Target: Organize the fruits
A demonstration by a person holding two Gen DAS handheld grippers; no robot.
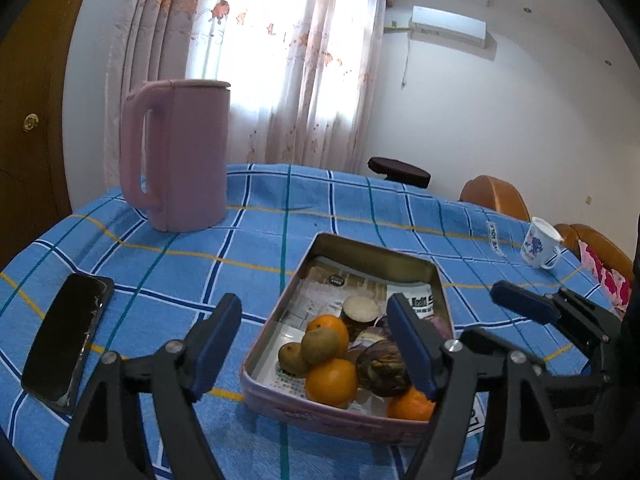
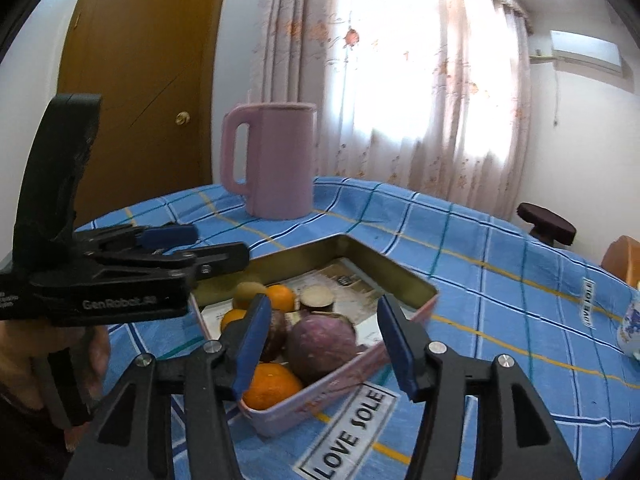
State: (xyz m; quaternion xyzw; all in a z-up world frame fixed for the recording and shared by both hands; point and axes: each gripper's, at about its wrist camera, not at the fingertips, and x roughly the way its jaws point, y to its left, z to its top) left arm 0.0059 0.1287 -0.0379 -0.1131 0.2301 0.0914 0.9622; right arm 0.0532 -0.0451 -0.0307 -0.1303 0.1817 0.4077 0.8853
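Note:
An open tin tray (image 1: 360, 246) (image 2: 384, 264) lies on the blue checked tablecloth and holds the fruit. In it are oranges (image 1: 331, 382) (image 2: 270, 386), brown kiwis (image 1: 320, 344) (image 2: 248, 292), a dark mottled round fruit (image 1: 382, 368) and a purple round one (image 2: 322, 344). My left gripper (image 1: 312, 312) stands open over the tray's near left part, with nothing between its pads. My right gripper (image 2: 324, 308) is open too, above the near corner of the tray, its pads clear of the purple fruit. Each view shows the other gripper at its edge.
A pink kettle (image 1: 180, 156) (image 2: 276, 160) stands at the back of the table. A black phone (image 1: 68, 340) lies at the left and a flowered mug (image 1: 540, 246) at the right edge. A dark stool (image 2: 546, 224) and orange chairs (image 1: 496, 196) stand beyond.

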